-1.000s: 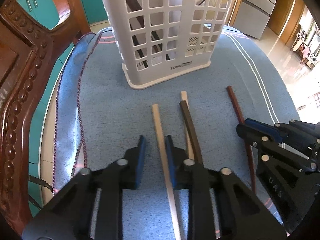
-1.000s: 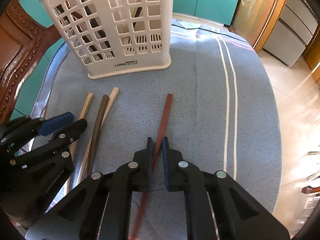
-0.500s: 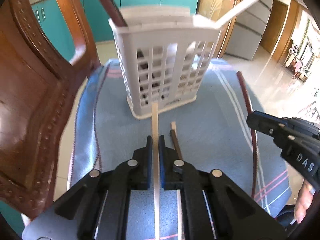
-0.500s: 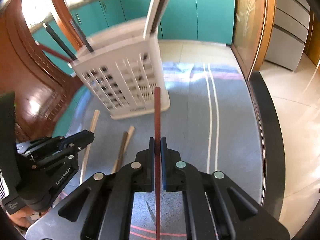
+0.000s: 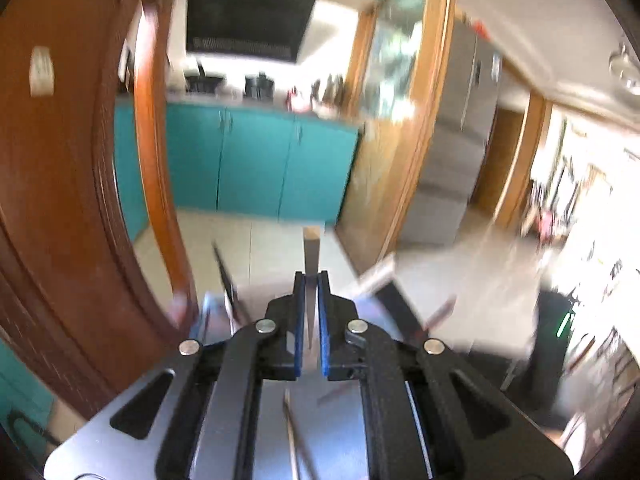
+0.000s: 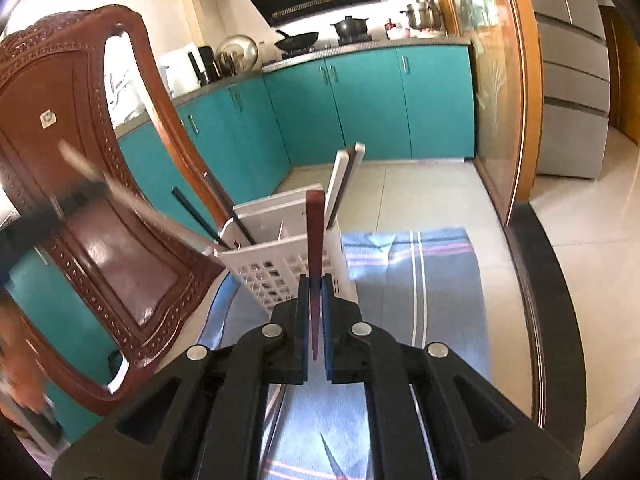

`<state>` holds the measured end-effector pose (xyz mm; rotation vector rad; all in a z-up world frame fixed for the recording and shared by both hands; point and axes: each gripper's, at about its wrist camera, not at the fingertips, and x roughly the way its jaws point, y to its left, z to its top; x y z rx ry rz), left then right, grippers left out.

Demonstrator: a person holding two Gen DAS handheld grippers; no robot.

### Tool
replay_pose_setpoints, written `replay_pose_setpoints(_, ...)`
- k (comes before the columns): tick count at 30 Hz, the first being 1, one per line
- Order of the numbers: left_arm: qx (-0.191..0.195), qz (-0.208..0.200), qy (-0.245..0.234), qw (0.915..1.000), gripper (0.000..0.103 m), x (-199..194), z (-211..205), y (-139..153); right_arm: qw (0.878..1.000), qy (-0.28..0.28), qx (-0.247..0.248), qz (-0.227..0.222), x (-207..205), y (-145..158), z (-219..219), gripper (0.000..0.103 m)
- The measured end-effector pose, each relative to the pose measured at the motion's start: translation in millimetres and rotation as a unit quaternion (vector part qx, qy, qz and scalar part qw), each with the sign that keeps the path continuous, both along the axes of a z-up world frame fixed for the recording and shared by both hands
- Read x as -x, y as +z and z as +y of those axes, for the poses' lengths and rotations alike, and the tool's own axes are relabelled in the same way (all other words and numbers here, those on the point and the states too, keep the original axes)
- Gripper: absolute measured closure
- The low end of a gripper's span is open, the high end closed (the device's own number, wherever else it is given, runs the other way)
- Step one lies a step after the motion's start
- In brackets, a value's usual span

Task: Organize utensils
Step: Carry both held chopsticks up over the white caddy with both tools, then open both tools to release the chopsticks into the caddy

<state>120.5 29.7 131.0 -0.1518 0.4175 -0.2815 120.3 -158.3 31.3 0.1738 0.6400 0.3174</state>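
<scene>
Chopsticks both lifted, mid-carry toward holder. Lower centre: right gripper (image 6: pixel 315 320) clamped on reddish chopstick (image 6: pixel 314 240), long axis upright, tip up. Left gripper (image 5: pixel 311 320) likewise clamped on pale chopstick (image 5: pixel 311 254), pointing up, blurred. Beyond, mid-frame: white slotted holder (image 6: pixel 280 264) on blue cloth (image 6: pixel 416 280). Next, probably: tipping ends down over an open compartment.

Ahead of my right gripper (image 6: pixel 315 304) the basket (image 6: pixel 280 268) stands on the cloth (image 6: pixel 420 280), a chair (image 6: pixel 100 200) to its left, cabinets (image 6: pixel 360 108) behind, sticks (image 6: pixel 344 184) standing in it.
</scene>
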Motion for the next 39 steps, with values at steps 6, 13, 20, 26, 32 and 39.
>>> replay_pose_setpoints(6,0.009,-0.051,0.057,0.9971,0.096,-45.1,3.0,44.9,1.0,0.014,0.006,0.027,-19.4,-24.2,12.0,0.097)
replay_pose_setpoints(13,-0.019,-0.017,0.089,0.9957,0.096,-96.6,-2.3,23.4,1.0,0.024,0.008,0.013,-17.5,-14.5,12.1,0.097)
replay_pose_setpoints(20,-0.004,-0.037,0.099,0.9944,0.096,-100.2,7.5,41.1,0.998,0.019,-0.022,-0.06,-6.7,49.8,-5.7,0.097)
replay_pose_setpoints(26,-0.019,-0.053,0.123,0.9908,0.096,-102.3,7.1,38.0,0.985,-0.016,-0.087,-0.145,-6.7,93.2,-15.9,0.097)
replay_pose_setpoints(32,-0.041,0.001,0.122,0.9917,0.096,-113.3,-0.9,-16.7,0.98,-0.06,-0.109,-0.153,-26.2,79.3,-12.3,0.097)
replay_pose_setpoints(39,-0.038,0.019,0.099,0.9942,0.096,-81.3,1.0,-63.4,0.985,-0.075,-0.079,-0.131,-49.6,39.6,2.7,0.097)
